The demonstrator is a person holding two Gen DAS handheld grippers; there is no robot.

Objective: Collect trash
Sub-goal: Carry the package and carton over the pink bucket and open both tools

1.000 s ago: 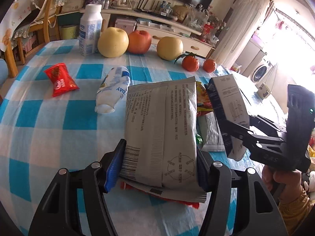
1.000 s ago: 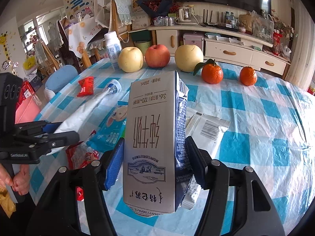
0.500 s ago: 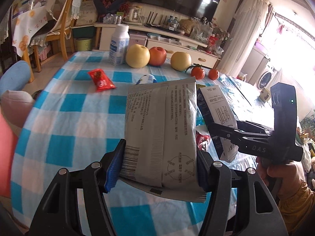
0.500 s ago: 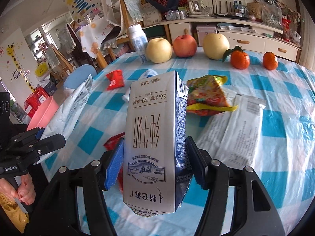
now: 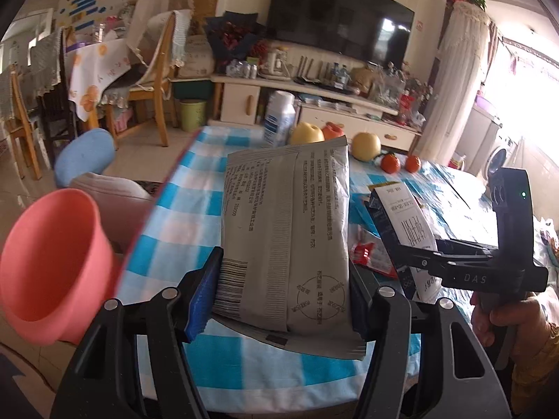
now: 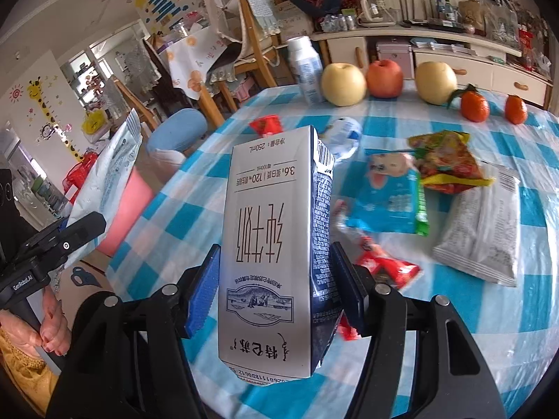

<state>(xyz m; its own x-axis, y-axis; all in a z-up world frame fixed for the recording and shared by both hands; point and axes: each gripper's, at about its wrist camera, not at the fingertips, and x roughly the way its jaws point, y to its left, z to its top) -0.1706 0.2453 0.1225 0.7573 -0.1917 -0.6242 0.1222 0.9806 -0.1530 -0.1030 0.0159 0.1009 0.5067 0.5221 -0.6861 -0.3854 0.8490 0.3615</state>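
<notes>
My left gripper is shut on a grey printed snack packet, held above the table's left edge. A pink bin stands on the floor to its lower left. My right gripper is shut on a white and dark blue milk carton, held upside down above the table. The carton also shows in the left wrist view, and the packet in the right wrist view. Trash on the table: a blue wrapper, a colourful packet, a grey packet, red wrappers, a lying bottle.
The blue checked table bears a standing white bottle, two pears, an apple and two tangerines at the back. A blue stool and wooden chairs stand left of the table. A TV cabinet lines the back wall.
Both grippers have pulled back and left with their loads, toward the table's left edge. The pink bin has come into the left wrist view.
</notes>
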